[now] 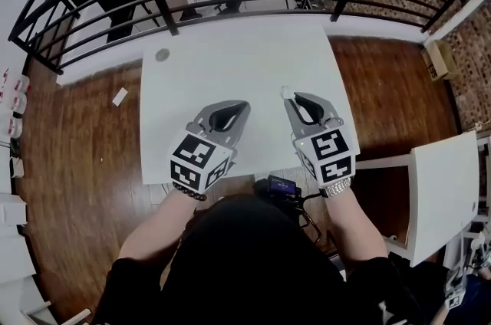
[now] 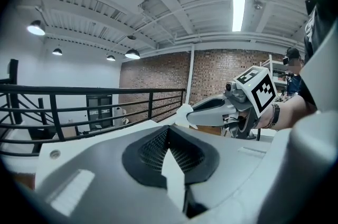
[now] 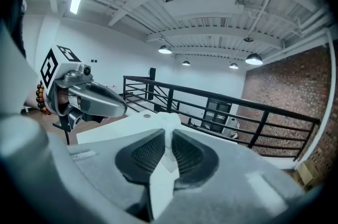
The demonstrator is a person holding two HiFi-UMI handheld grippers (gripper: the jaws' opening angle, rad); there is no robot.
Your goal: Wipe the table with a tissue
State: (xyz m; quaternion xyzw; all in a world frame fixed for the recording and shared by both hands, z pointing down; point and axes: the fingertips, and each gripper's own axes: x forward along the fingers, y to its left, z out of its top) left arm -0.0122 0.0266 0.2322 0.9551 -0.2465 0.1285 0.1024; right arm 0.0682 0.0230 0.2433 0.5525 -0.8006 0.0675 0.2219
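- Head view: right claw (image 1: 290, 98) pinches a small tissue (image 1: 285, 92) over the white worktop (image 1: 230, 55); left claw (image 1: 241, 110) closed, empty.
- Left gripper view: jaws together, nothing between.
- Right gripper view: tissue clamped at the tips; I'd lower it flat and sweep with light, even pressure.
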